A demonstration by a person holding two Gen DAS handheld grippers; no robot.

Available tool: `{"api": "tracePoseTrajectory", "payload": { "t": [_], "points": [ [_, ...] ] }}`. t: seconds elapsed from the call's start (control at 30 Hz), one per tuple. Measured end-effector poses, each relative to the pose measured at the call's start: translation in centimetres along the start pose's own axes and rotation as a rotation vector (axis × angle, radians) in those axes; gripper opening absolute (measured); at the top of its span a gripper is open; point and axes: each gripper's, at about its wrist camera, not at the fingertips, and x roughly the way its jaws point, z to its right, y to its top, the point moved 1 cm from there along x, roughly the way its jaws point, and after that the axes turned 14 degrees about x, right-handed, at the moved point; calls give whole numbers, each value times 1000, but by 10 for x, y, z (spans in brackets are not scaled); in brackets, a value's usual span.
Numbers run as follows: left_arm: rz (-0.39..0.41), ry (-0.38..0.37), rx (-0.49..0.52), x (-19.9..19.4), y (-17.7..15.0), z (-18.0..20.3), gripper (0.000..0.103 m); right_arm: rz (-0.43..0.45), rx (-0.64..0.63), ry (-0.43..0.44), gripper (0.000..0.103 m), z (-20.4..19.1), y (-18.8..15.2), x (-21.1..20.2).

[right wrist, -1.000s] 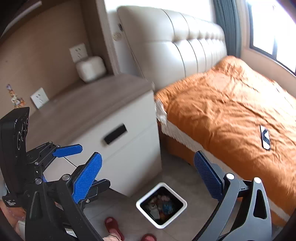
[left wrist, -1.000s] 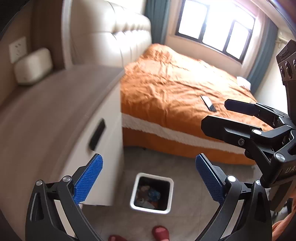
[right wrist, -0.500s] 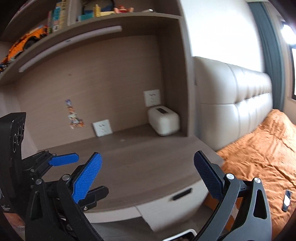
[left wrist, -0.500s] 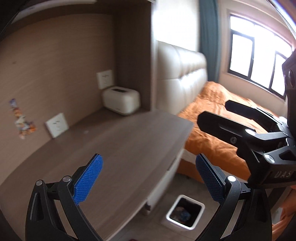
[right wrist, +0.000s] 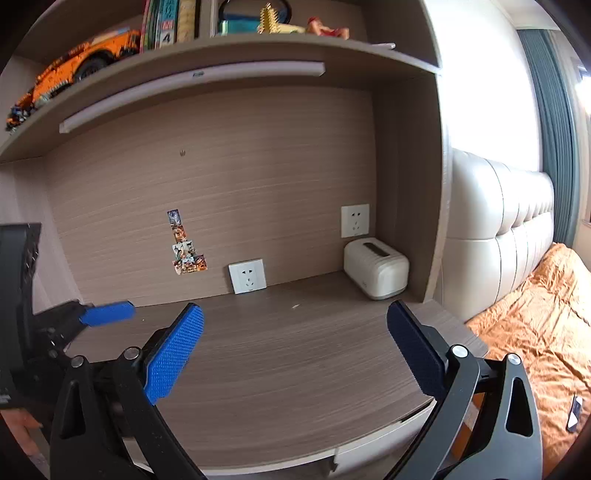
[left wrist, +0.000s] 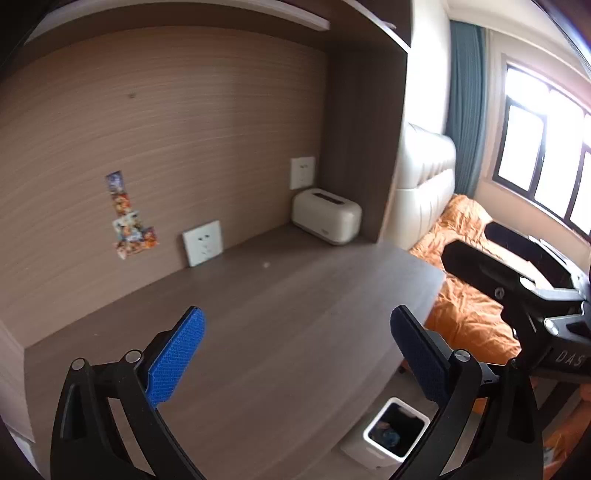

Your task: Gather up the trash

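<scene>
The left gripper (left wrist: 295,350) was held above the wooden desktop (left wrist: 258,314) with its blue pads (left wrist: 177,350) spread wide and nothing between them. On the back panel at the left, a strip of colourful stickers (left wrist: 129,218) was stuck above the desk. To their right, a white wall socket (left wrist: 202,243) sat just above the desktop, and a second socket (left wrist: 303,172) was mounted higher up. Below that one, a cream tissue box (left wrist: 327,216) stood in the desk's back corner. Further right, a padded cream headboard (left wrist: 424,188) met the bed with its orange cover (left wrist: 465,295). The white trash bin (left wrist: 397,437) stood on the floor just beside the desk's front right edge, with some trash visible inside.

The right gripper (right wrist: 295,350) also hovered over the desk, likewise spread apart and empty. It appeared at the right edge of the left wrist view, in front of the bed. In its own view, an orange toy car (right wrist: 79,61) sat on the upper shelf (right wrist: 221,51) at the left, with books (right wrist: 166,22) to its right. At the far right, a phone (right wrist: 574,413) lay on the orange cover.
</scene>
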Motion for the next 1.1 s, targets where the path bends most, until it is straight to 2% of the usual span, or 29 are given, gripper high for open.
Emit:
{"api": "tracePoseTrajectory", "payload": {
  "t": [0.13,0.43,0.6,0.87,1.1],
  "points": [
    [8,35,38,-7,-5,-36,98,14,38,-47,99,-29,-6,15],
    [14,-17,50,-4,-10,-93,98,54,40,-129,99,-75,-6,31],
    [17,-56,32,0,-11,-108,98,66,44,-150,99,-87,-4,37],
    [29,-25,61,6,-6,-120,98,81,28,-168,99,-99,1,45],
    [34,-39,72,9,-3,-122,98,81,22,-185,99,-101,1,48]
  ]
}}
